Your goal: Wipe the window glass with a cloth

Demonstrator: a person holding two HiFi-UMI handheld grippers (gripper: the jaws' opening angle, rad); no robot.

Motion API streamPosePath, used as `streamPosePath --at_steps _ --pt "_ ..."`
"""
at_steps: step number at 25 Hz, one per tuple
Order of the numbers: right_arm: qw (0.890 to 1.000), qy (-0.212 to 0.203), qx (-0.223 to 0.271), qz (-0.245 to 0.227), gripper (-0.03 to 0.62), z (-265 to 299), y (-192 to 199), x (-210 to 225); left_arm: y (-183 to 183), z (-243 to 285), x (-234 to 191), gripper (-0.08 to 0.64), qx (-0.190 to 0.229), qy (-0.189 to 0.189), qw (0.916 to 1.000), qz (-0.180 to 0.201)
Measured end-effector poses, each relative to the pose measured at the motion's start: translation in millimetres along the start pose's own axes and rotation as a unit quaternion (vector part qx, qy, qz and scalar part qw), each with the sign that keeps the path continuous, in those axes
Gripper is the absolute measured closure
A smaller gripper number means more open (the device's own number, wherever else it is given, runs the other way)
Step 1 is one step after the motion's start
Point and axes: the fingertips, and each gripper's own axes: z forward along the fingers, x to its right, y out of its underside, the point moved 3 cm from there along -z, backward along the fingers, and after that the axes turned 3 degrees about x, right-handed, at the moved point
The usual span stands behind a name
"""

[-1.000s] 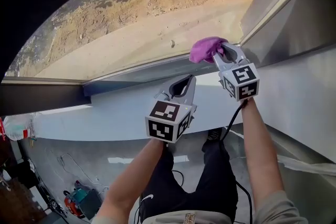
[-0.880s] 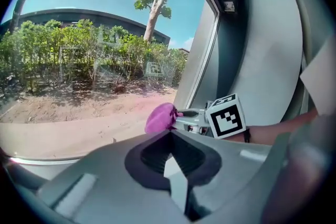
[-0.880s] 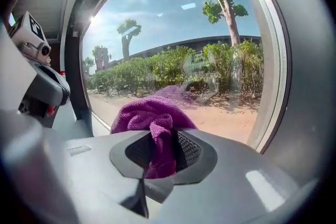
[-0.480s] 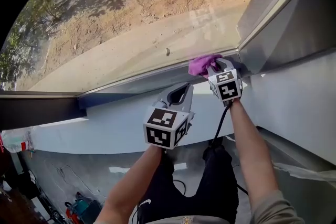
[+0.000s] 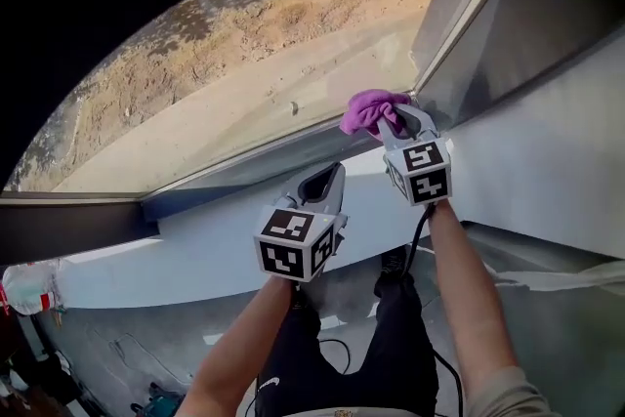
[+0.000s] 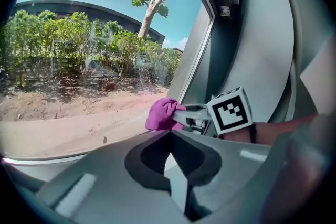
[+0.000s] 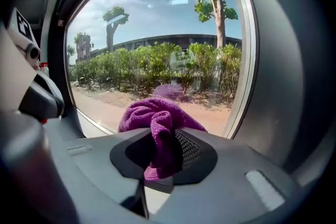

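crumpled purple cloth [image 5: 369,109], clamped in right gripper [image 5: 393,119], at lower right corner of clear window glass [image 5: 244,78]

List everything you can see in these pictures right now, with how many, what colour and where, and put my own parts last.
cloth: one, purple, by the pane's lower right corner
window glass: one pane, clear, ahead of both grippers
window frame: one, grey, along the pane's right edge
sill: one, white, below the pane
speck: one, dark, on the glass left of the cloth
bushes: a row, green, outside
trees: at least two, green, outside
cable: one, black, below the right gripper
left gripper: one, grey, jaws together, empty, over the sill
right gripper: one, grey, shut on the cloth
arms: two, bare, behind the grippers
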Motion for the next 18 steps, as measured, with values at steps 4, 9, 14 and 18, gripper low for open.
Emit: streamPosePath --at_steps 4,9,14,18 --pt "0.997 0.024 0.074 -0.021 0.494 -60 -77 -4 -12 -21 24 0.560 -0.003 0.021 0.9998 0.006" --pt "0.980 0.072 0.181 -0.035 0.494 -121 -185 6 -41 -34 44 0.560 0.011 0.044 0.9987 0.023" --pt "0.958 0.112 0.260 -0.036 0.494 -164 -270 17 -63 -44 51 0.560 0.017 0.049 0.9981 0.034" --pt "0.948 0.144 0.284 -0.022 0.494 -162 -309 31 -69 -47 50 0.560 0.018 0.045 0.9981 0.037"
